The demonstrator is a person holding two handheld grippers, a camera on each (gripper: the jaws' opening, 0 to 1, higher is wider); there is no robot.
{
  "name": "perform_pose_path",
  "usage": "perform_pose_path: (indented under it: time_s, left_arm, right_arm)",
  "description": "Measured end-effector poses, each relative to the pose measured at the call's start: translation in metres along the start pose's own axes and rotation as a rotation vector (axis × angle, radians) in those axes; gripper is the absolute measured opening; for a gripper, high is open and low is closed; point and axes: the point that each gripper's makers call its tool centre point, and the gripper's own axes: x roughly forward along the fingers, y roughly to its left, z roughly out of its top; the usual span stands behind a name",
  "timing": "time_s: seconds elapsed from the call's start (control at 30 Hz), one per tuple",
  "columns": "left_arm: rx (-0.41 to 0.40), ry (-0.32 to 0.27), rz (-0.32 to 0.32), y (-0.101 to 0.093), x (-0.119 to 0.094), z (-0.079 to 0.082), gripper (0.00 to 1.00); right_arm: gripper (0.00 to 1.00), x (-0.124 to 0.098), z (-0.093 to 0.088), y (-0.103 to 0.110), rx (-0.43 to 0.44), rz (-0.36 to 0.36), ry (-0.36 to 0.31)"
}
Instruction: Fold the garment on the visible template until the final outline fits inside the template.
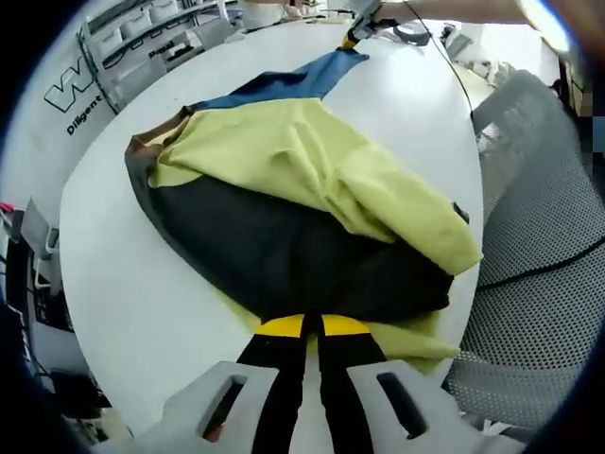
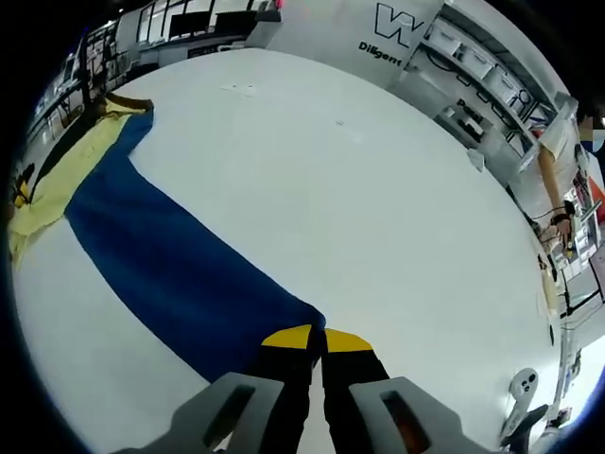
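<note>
A garment of yellow, dark and blue cloth (image 1: pixel 293 199) lies bunched on a round white table (image 1: pixel 123 284). The yellow part is folded over the dark part. My left gripper (image 1: pixel 313 327) is shut on the garment's near hem, where dark cloth lies over a yellow edge. A long blue sleeve (image 2: pixel 170 265) runs across the table from the yellow body (image 2: pixel 66 170). My right gripper (image 2: pixel 317 337) is shut on the sleeve's end. In the left gripper view the right gripper (image 1: pixel 357 33) holds that sleeve (image 1: pixel 302 80) at the table's far side.
A grey mesh chair (image 1: pixel 539 255) stands close to the table's edge beside the garment. Shelving with bins (image 1: pixel 142 33) and a lettered wall (image 2: pixel 402 33) lie beyond the table. A person (image 2: pixel 558 151) stands at the far side. A cable (image 1: pixel 449 61) crosses the table.
</note>
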Motion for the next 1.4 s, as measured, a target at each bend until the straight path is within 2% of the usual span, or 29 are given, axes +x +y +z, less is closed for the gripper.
perform_pose_path:
  time_s: [0.2,0.3,0.63,0.77,1.03,1.27,1.4]
  left_arm:
    - [0.005,0.020,0.013,0.005,-0.001,-0.003,0.02]
    - [-0.005,0.022,0.014,0.006,-0.001,-0.005,0.02]
    - [-0.014,0.024,0.019,0.008,-0.001,-0.006,0.02]
    - [-0.015,0.026,0.018,0.008,-0.001,-0.006,0.02]
    - [-0.027,0.025,0.023,0.008,-0.001,-0.007,0.02]
    - [-0.034,0.025,0.027,0.008,-0.002,-0.007,0.01]
    - [-0.035,0.024,0.028,0.008,-0.002,-0.007,0.01]
  right_arm:
    - [0.00,0.005,0.001,-0.008,0.006,-0.005,0.006]
    - [0.00,0.007,0.002,-0.011,0.048,0.007,0.007]
    - [0.00,0.017,-0.002,-0.027,0.017,-0.019,0.039]
    - [0.00,0.019,0.000,-0.030,0.067,-0.014,0.017]
    - [0.00,0.023,0.002,-0.039,0.083,-0.021,0.007]
    - [0.00,0.026,0.002,-0.044,0.049,-0.026,0.022]
    - [0.00,0.027,0.002,-0.045,0.061,-0.022,0.029]
